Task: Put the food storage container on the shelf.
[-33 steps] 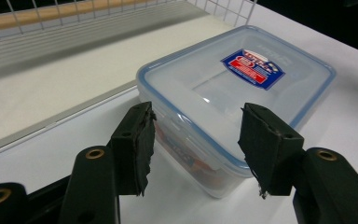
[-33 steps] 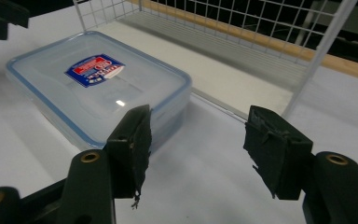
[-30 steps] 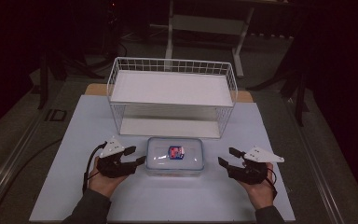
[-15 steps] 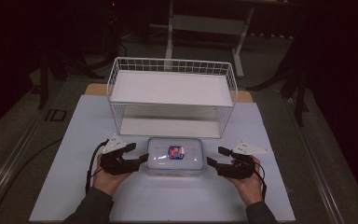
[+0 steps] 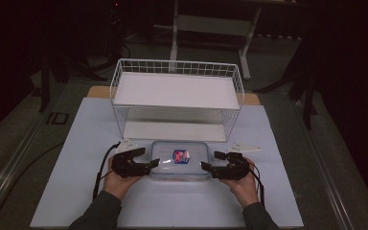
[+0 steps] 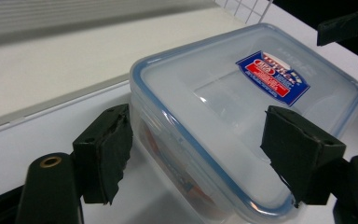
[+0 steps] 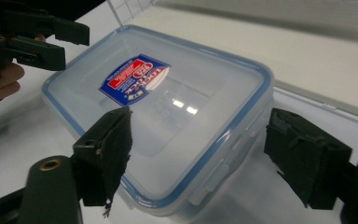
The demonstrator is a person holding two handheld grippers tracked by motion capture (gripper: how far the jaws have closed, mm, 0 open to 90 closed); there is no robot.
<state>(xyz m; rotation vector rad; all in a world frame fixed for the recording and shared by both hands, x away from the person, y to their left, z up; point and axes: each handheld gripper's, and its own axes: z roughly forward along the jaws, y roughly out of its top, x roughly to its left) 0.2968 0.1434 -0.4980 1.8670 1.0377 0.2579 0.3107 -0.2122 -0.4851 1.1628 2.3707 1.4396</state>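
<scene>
A clear lidded box (image 5: 179, 160) with a red and blue label (image 5: 180, 155) lay flat on a white table (image 5: 76, 143), just in front of a white wire shelf (image 5: 177, 91). The left gripper (image 5: 151, 165) sat at the box's left end and the right gripper (image 5: 208, 168) at its right end. Both had just been opening their jaws, which stood wide with a corner of the box between them, pads (image 6: 107, 149) not pressing on it.
</scene>
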